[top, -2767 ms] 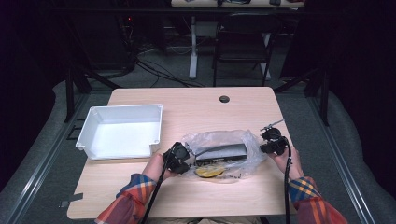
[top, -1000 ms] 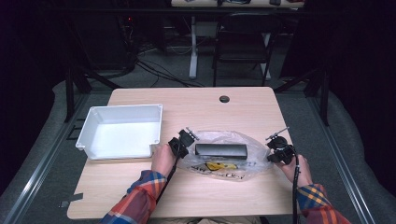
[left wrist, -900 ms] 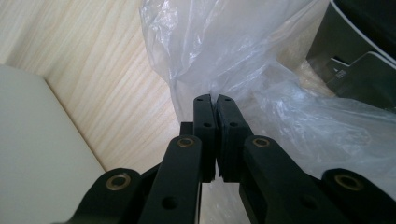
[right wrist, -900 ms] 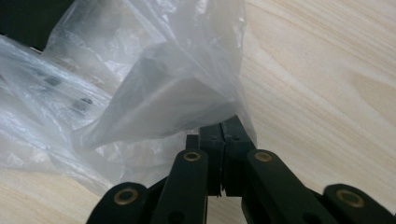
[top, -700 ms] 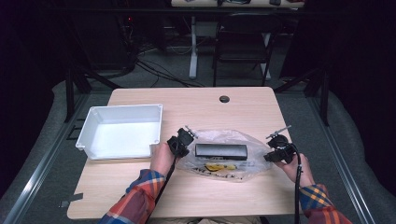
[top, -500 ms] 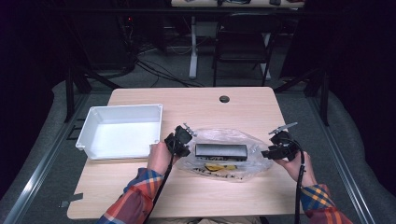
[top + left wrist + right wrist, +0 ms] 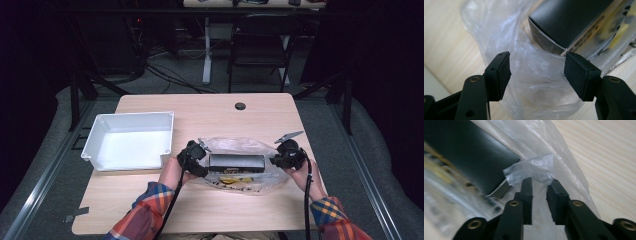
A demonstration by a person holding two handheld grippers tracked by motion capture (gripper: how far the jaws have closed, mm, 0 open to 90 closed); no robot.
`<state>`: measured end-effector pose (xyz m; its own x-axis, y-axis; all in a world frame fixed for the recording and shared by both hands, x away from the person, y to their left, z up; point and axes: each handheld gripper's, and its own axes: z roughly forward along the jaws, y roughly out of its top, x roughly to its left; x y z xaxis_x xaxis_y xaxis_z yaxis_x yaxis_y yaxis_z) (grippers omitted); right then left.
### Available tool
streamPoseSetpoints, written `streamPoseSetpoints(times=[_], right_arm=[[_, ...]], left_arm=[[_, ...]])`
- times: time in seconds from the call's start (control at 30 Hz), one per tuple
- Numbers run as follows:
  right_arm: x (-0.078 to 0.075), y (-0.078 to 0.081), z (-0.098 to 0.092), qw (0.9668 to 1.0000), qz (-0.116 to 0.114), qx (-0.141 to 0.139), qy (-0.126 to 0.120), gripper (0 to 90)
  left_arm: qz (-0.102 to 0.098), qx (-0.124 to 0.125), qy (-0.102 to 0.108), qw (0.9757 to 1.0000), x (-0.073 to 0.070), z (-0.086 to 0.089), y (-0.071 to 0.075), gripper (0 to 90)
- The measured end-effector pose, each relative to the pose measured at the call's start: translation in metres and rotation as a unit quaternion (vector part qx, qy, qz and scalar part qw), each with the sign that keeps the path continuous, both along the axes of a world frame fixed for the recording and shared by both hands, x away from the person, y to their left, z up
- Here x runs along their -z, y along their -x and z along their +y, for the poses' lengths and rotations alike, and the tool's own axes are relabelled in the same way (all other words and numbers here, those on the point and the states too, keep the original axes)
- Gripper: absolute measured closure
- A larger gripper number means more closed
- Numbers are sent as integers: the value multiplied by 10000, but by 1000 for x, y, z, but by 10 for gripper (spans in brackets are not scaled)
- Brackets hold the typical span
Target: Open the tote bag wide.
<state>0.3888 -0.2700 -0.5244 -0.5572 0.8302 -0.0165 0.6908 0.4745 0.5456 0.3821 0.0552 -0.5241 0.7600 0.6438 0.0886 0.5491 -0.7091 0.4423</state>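
A clear, crinkled plastic bag (image 7: 240, 165) lies on the pale wooden desk (image 7: 210, 210) between the two claws, holding a flat black rectangular box (image 7: 236, 162) and, beneath it, a yellow-printed packet (image 7: 231, 181). The left claw (image 7: 196, 156) stands at the bag's left end; in the left gripper view its jaws have just been opening and now stand well apart, with loose film of the bag (image 7: 534, 75) bunched between the pads (image 7: 504, 72) but not pressed by them, and the box's corner (image 7: 564, 22) just beyond the tips. The right claw (image 7: 280, 159) stands at the opposite end; in the right gripper view its jaws have just been closing and are narrowed to a small gap, with a folded tab of film (image 7: 534, 171) draped across the fingertips (image 7: 527, 183). Whether the pads truly pinch that tab is hard to tell, since a slit shows between them lower down; it appears lightly caught at most. A white rectangular plastic tray (image 7: 90, 150) sits beyond the left claw, away from the bag, apart from it. The step in hand is judged to be re-gripping the bag's two ends in order to open it or free its contents. The next move calls for the left claw to close on a fold of film only, clear of the box, and for the right claw to confirm a firm pinch before either hand pulls.
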Motion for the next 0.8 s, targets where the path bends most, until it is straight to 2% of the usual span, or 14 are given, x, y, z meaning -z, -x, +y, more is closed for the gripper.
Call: streamPoseSetpoints(times=[0.13,0.27,0.4,0.47,0.57,0.63,0.8], right_arm=[[12,-12,-2,9995,152,209,164,806],[20,-20,-7,9988,173,409,204,814],[23,-26,-10,9987,173,458,172,814],[25,-28,-9,9990,140,391,156,814],[26,-31,-6,9994,186,265,157,814],[26,-31,-5,9995,138,253,148,810],[16,-26,-5,9997,4,224,24,730]], left_arm=[[218,33,-26,9998,9,-1,-1,367],[349,128,-32,9993,14,-2,1,356],[440,193,-31,9988,18,-4,4,347],[497,202,-8,9986,17,-4,5,342],[489,211,33,9986,16,-1,8,334],[409,212,116,9989,13,2,9,311],[199,174,354,9990,1,10,11,263]])
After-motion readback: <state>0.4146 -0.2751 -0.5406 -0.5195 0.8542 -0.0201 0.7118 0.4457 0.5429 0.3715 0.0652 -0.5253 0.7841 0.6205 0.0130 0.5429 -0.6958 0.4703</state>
